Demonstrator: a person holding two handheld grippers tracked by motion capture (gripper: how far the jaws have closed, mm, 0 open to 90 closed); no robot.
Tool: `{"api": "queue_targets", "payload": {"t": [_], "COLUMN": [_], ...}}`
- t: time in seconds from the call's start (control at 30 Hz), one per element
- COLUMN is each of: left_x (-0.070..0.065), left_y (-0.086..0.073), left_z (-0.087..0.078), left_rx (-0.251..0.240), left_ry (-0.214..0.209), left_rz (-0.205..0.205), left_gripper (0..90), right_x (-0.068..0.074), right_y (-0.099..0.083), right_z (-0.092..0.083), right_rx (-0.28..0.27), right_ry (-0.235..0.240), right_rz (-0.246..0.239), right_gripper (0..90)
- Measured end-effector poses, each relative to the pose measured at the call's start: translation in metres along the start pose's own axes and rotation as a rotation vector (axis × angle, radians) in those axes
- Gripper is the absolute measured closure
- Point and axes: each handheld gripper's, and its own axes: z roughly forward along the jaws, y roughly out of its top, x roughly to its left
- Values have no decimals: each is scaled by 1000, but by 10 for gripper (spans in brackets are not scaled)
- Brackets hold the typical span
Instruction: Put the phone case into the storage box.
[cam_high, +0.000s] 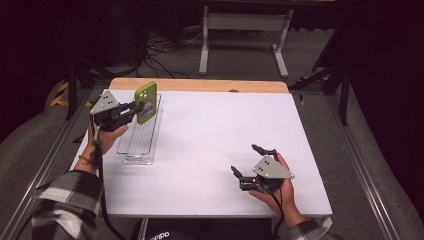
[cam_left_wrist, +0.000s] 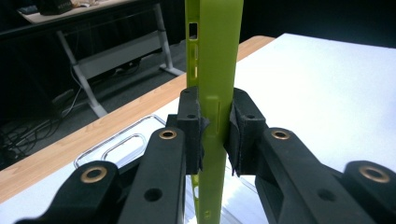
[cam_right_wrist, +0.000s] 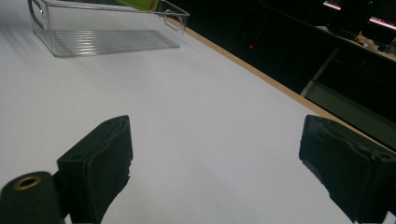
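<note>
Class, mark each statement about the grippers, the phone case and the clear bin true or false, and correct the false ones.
1. The left gripper is shut on the green phone case. True.
2. The right gripper holds the case. False: it is open and holds nothing.
3. The case is held above the clear plastic bin. True.
4. The bin stands at the table's right edge. False: it stands near the left edge of the white table.

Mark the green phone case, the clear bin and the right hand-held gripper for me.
green phone case (cam_left_wrist: 215, 60), left gripper view, its side edge
clear bin (cam_high: 131, 152), high view, its near wall
right hand-held gripper (cam_high: 246, 161), high view, midway between its open fingertips
</note>
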Motion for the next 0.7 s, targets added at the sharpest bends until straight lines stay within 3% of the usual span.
{"api": "queue_targets", "payload": {"t": [0.33, 0.47, 0.57, 0.7], "left_x": [17, 26, 33, 41], "left_y": [5, 5, 5, -1], "left_z": [18, 29, 39, 49], "left_rx": [18, 13, 41, 68], "left_ry": [8, -11, -11, -12], "left_rz": [6, 1, 19, -4], "left_gripper": [776, 775, 775, 775], "right_x": [-1, -2, -3, -3], "right_y": [-2, -3, -4, -6], "right_z": [0, 0, 2, 4], "right_rx": [9, 16, 27, 41], "right_ry": [-7, -14, -21, -20], "right_rz": [-3, -5, 1, -9], "right_gripper": [104, 106, 106, 106]}}
